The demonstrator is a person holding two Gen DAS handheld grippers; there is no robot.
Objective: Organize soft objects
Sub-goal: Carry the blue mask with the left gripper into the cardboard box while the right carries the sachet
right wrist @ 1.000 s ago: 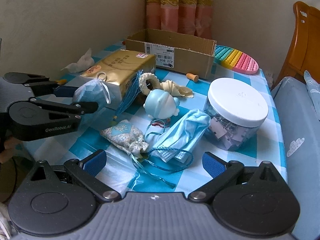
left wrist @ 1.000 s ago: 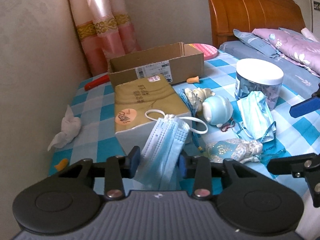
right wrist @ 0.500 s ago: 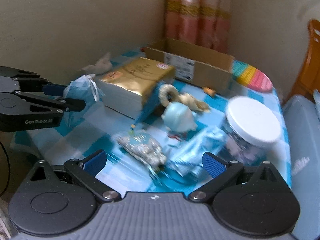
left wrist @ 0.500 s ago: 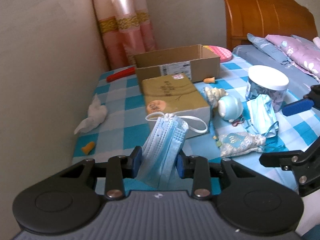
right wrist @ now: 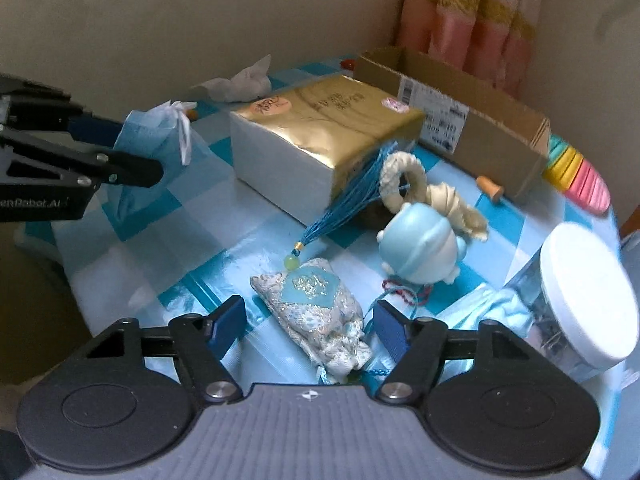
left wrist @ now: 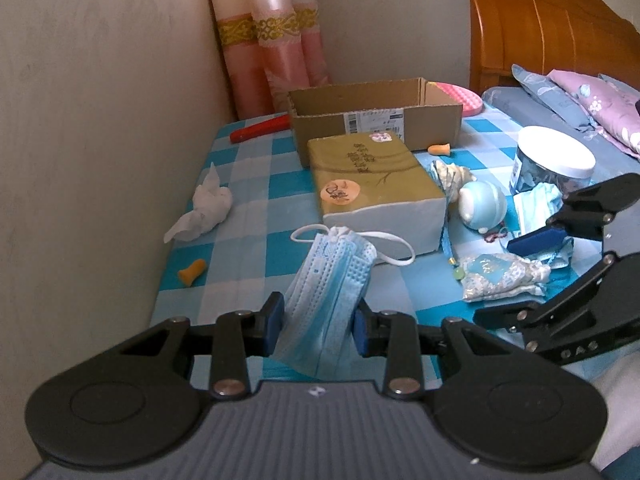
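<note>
Soft daylight lit both views, brightest on the pink curtain (left wrist: 276, 52), which gleamed with a satin sheen, and the wooden headboard (left wrist: 536, 28) carried a warm shine. The left wrist view was fairly sharp, with mild glare on the jar's white lid (left wrist: 558, 151). The right wrist view was dimmer and smeared by motion blur, worst toward the jar (right wrist: 580, 292) and the rainbow-coloured pad (right wrist: 576, 178) at the right edge. Fisheye distortion bowed the beige wall (left wrist: 100, 120) and the checked tablecloth (left wrist: 256, 208), and dark vignetting cut the corners.

Blue-and-white checked tablecloth (left wrist: 256, 184), gold tissue pack (left wrist: 368, 168), pale-blue mask (left wrist: 328, 280).
</note>
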